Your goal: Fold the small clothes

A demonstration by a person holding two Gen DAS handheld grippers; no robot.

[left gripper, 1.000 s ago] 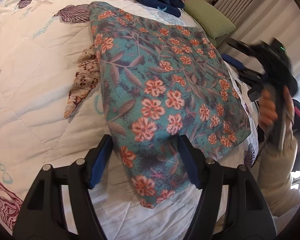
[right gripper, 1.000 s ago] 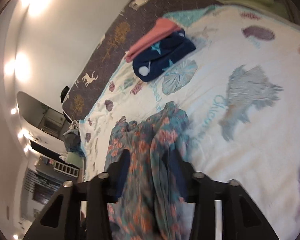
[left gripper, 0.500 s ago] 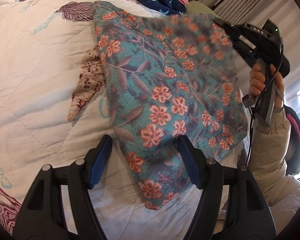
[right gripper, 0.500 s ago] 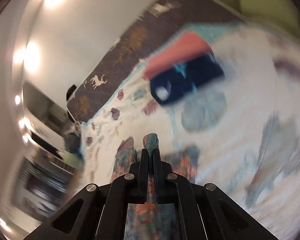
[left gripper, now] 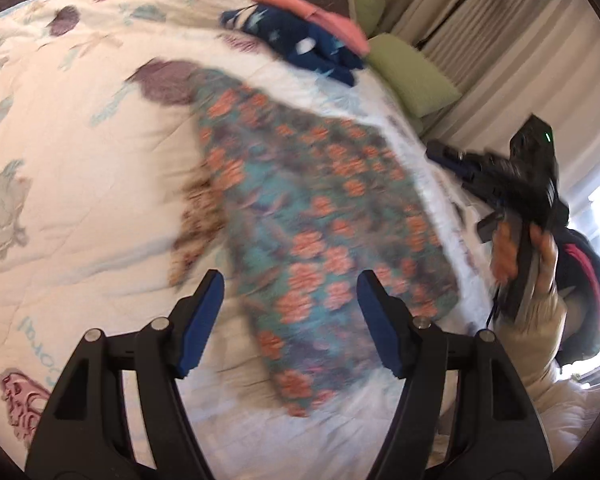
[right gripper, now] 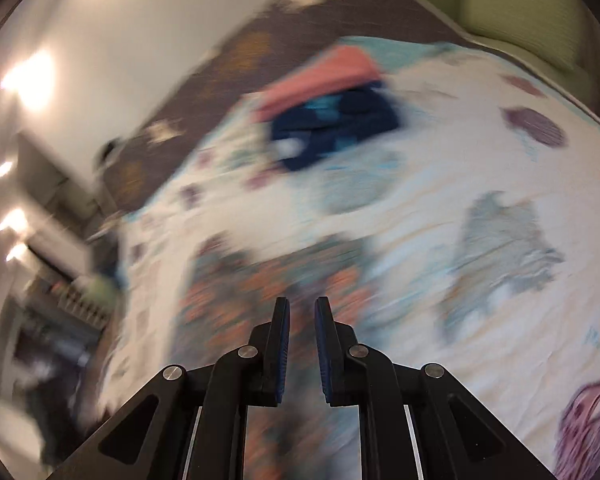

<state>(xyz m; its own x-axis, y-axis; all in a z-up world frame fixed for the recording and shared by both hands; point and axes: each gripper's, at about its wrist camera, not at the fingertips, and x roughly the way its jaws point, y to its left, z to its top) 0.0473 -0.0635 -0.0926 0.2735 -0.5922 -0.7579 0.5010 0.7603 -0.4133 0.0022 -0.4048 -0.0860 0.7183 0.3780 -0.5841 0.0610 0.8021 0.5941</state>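
- The quilt (left gripper: pixel 80 184), cream with seashell prints, fills both views; its far edge is cut off by the lens rim.
- The floral garment (left gripper: pixel 320 236), teal with orange flowers, lies flat in the middle of the quilt, blurred, so its folds and edges are hard to read.
- A folded pile (left gripper: pixel 312 36), navy with stars under a pink piece, sits on the far side, well apart from the garment.
- A green pillow (left gripper: pixel 412 76) lies at the far right.
- The left gripper (left gripper: pixel 290 292) hangs above the garment's near end, jaws spread wide, nothing pinched.
- The right gripper (right gripper: pixel 302 322) has just been opening; its pads stand slightly apart with no cloth between.
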